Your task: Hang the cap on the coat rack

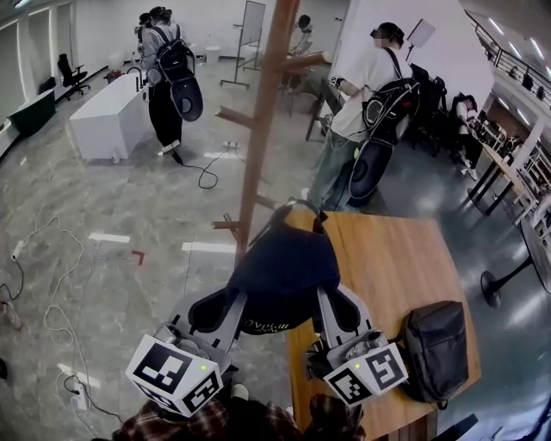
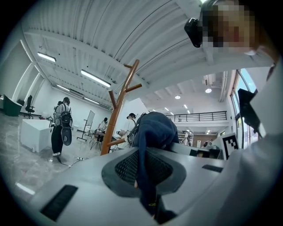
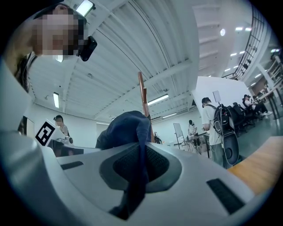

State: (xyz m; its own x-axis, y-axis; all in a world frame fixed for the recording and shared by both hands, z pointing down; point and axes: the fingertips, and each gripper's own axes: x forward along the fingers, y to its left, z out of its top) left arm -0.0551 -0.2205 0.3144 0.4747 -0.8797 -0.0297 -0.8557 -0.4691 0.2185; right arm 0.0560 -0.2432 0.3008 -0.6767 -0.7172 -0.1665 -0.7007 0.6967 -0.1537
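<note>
I see a big room with a shiny grey floor (image 1: 129,198). White tape marks (image 1: 109,238) and loose cables (image 1: 52,284) lie on it. Far off on the left stands a long white box (image 1: 108,116), with a black office chair (image 1: 71,75) near the wall behind it. A whiteboard (image 1: 251,24) stands at the back. A wooden table (image 1: 405,258) is on the right, with a black bag (image 1: 439,349) lying on it. The ceiling (image 2: 146,39) is white, with long lights (image 2: 95,78).
</note>
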